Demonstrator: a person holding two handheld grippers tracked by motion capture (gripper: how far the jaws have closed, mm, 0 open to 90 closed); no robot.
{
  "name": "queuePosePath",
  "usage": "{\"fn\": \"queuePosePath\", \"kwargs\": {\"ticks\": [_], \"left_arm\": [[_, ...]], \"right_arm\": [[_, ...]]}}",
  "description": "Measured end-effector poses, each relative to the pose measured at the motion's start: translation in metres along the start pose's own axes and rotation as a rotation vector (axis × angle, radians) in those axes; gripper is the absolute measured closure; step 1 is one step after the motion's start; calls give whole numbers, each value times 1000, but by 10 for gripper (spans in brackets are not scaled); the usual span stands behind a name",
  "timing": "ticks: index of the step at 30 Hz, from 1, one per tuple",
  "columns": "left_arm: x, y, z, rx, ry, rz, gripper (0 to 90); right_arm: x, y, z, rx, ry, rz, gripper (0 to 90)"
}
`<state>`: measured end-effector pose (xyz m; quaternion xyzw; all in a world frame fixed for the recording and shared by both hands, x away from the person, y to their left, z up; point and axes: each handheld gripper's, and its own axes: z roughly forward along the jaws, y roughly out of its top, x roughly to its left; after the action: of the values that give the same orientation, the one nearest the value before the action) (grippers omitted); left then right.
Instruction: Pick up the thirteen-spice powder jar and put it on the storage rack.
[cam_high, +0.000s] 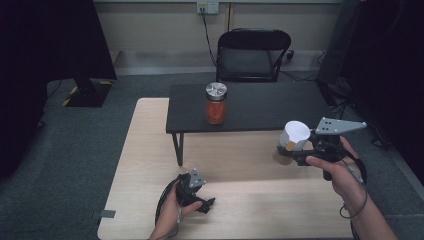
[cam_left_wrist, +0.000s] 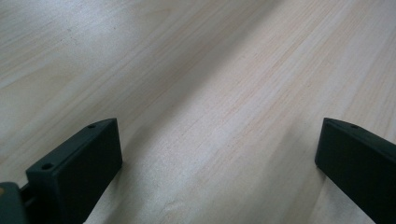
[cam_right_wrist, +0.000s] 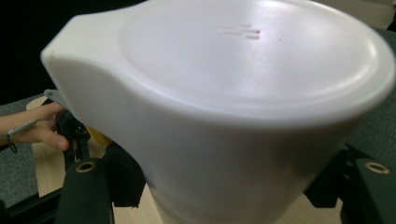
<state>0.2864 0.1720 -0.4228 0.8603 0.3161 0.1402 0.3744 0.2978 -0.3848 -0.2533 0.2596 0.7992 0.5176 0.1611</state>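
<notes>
In the high view, your right gripper (cam_high: 300, 150) is clamped on a white-lidded container (cam_high: 292, 141), held clear above the light wooden table (cam_high: 150, 150) near its right side. The container looks like a short bottle with a broad white cap and a yellowish-tan lower body, tilted so the cap faces up and toward you. The relation that matters next is this: the jar with the metal lid (cam_high: 216, 103) stands upright on the dark low table (cam_high: 260, 107), up and to the left of what you hold and well apart from it, so I judge any move toward it runs away from you and leftward. Your right hand is the nearer one; your left gripper (cam_high: 202, 200) rests low on the wood close to you, farther from both. The jar is clear glass with orange-red contents under a dull, round metal top. In the left gripper view, the two black jaws stand wide apart with nothing between them, hanging just over pale, fine-grained wood (cam_left_wrist: 210, 93) with a matte sheen. In the right gripper view, the smooth, glossy white cap (cam_right_wrist: 243, 70) sits very close, round with a spout-like lip to the left, and the black jaws press on the body below it from both sides.
</notes>
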Motion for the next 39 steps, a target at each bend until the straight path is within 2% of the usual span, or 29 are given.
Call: {"fn": "queuePosePath", "kwargs": {"ticks": [12,20,30,39], "left_arm": [[0,0,0,0,0,0,0],[0,0,0,0,1,2,0],[0,0,0,-2,1,0,0],[0,0,0,-2,1,0,0]], "right_arm": [[1,26,0,-10,-6,-3,307],[2,40,-1,-24,-32,-2,307],[0,56,6,-26,-92,2,307],[2,72,19,-7,-167,-19,307]]}}
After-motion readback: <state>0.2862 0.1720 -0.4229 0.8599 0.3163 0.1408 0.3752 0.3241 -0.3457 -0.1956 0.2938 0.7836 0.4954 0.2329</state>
